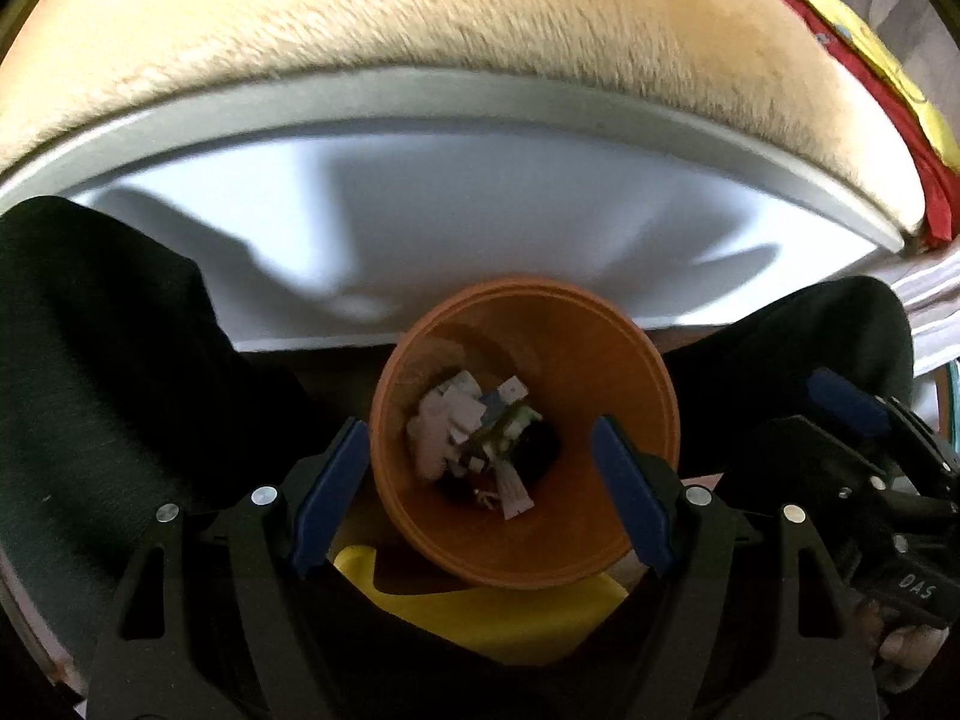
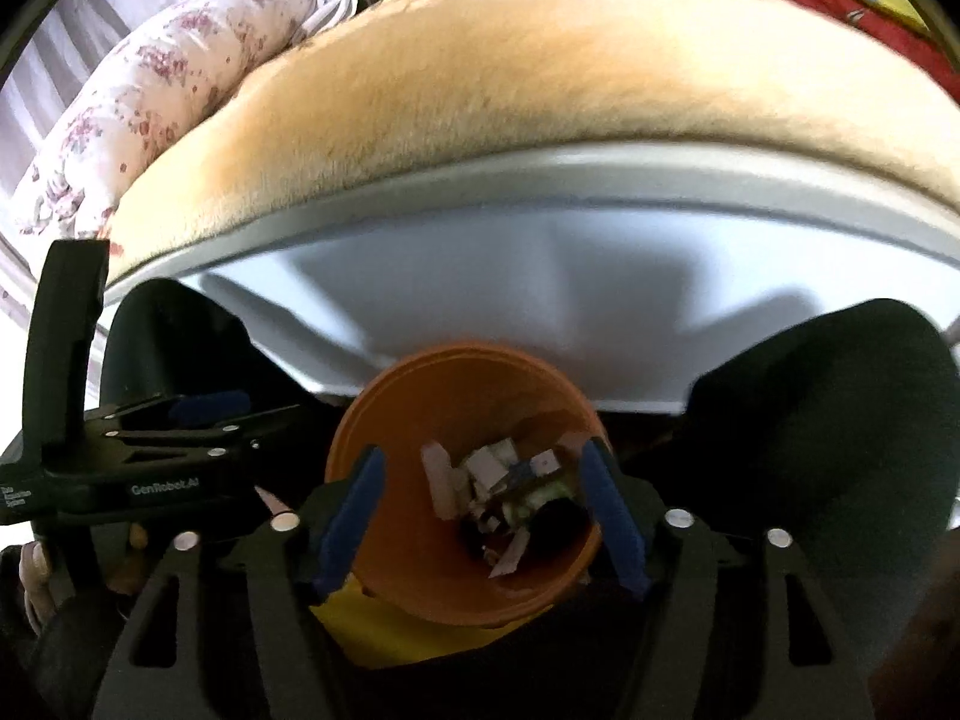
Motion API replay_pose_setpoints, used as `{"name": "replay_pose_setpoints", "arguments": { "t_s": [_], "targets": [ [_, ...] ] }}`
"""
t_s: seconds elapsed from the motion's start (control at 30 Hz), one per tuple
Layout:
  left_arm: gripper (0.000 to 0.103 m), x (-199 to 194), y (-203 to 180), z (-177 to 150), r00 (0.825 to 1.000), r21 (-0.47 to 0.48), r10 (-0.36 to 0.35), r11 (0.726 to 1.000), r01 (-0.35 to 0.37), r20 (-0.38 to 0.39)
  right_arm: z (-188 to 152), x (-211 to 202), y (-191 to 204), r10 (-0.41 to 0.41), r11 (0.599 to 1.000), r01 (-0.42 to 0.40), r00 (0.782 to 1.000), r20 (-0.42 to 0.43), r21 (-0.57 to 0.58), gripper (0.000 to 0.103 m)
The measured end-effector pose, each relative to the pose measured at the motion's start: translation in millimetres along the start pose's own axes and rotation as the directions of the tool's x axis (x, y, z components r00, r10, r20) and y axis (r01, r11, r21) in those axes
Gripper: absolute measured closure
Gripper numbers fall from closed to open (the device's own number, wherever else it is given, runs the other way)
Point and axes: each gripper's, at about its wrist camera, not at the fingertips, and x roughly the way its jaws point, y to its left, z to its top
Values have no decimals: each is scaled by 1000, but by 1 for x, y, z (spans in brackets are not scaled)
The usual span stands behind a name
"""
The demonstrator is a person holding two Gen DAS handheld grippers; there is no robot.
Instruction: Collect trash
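Observation:
An orange bin [image 1: 606, 372] stands on the floor between the person's dark-clad knees; it also shows in the right wrist view [image 2: 414, 396]. Paper scraps and other trash [image 1: 462, 426] lie at its bottom, seen again in the right wrist view [image 2: 492, 480]. My left gripper [image 1: 480, 498] hangs open and empty above the bin's mouth. My right gripper [image 2: 483, 516] is also open and empty above the bin. The right gripper shows at the right edge of the left wrist view [image 1: 852, 408], and the left gripper at the left of the right wrist view [image 2: 204, 414].
A bed with a tan fuzzy blanket [image 1: 420, 30] and white frame [image 1: 456, 96] fills the view ahead. A floral pillow [image 2: 150, 84] lies at its left, red and yellow cloth [image 1: 888, 66] at its right. Something yellow [image 1: 498, 618] lies under the bin.

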Motion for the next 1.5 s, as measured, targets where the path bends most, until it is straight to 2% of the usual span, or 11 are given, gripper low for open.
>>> {"name": "replay_pose_setpoints", "arguments": {
  "t_s": [0.07,0.17,0.2,0.27,0.33,0.4,0.47,0.6,0.67,1.3,1.5],
  "targets": [
    [28,-14,6,-2,999,-13,12,1000,-11,49,-1,-15,-2,-19,1000,19,999,45,-5,30],
    [28,-47,7,0,982,-23,52,999,-49,181,4,-42,8,-65,998,69,985,160,-17,10],
    [27,-61,6,1,969,-27,65,998,-61,238,8,-55,12,-87,996,91,971,224,-7,4],
    [17,-81,5,0,942,-32,86,996,-80,326,13,-75,18,-127,992,125,935,332,27,5],
    [12,-107,2,-4,893,-45,129,992,-121,431,18,-89,24,-184,983,167,895,407,77,5],
    [11,-125,-1,-10,854,-47,146,989,-142,500,20,-96,29,-210,977,177,873,440,115,5],
    [10,-131,-1,-13,843,-49,142,989,-136,520,17,-99,32,-200,979,160,869,453,125,5],
    [10,-121,0,-15,868,-54,132,991,-121,479,10,-96,42,-204,979,175,873,443,107,5],
    [10,-121,1,-18,871,-60,138,990,-124,472,6,-96,44,-207,978,182,871,445,100,4],
    [10,-128,3,-23,870,-50,85,996,-69,485,-1,-90,41,-228,971,173,882,412,167,5],
    [10,-132,5,-23,863,-46,67,998,-51,501,0,-90,40,-228,970,172,883,410,170,5]
  ]
}}
